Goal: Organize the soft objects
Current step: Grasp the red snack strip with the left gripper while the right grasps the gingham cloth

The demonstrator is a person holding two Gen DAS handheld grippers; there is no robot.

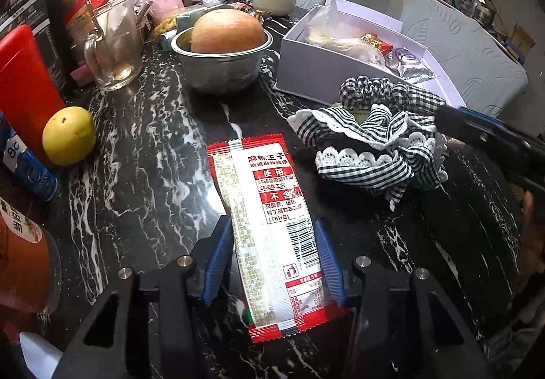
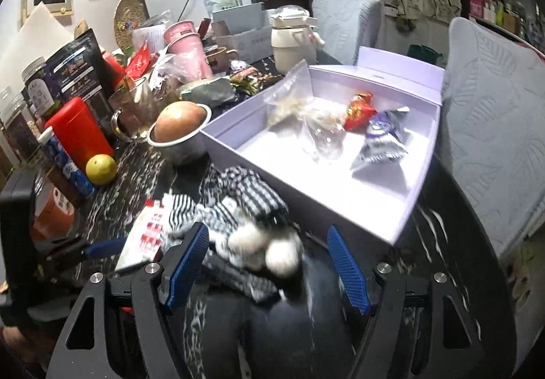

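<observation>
Snack packet [image 1: 269, 229], red and white, is lying flat on the black marbled table [image 1: 143, 154], and the left gripper [image 1: 272, 263] is set astride its near half. The blue pads [image 1: 218, 259] are drawn in against the packet's two long edges, so the packet is judged to be pinched across its width, though it has not been lifted.

Right of the packet, a heap of gingham cloth [image 1: 371, 144] with white lace trim is piled on the table, just near of the lavender box [image 1: 306, 72]. In the right wrist view the cloth [image 2: 238, 208] is seen between the spread fingers of the right gripper [image 2: 269, 263]; the pads [image 2: 347, 270] stand apart from it and nothing is clasped. That view is blurred, so the cloth's white pompoms [image 2: 269, 249] are poorly resolved.

Several wrapped sweets and clear bags are already held in the box [image 2: 306, 208], whose near wall stands close behind the cloth.

Risks are judged as follows. An edgewise pinch on a thin, slick wrapper could let it buckle or slip out once raised. A loose trailing fold of cloth could be snagged on the box wall or dragged over the packet. The metal bowl [image 1: 221, 65] with its round fruit, just left of the box, could be knocked by a careless carry.
</observation>
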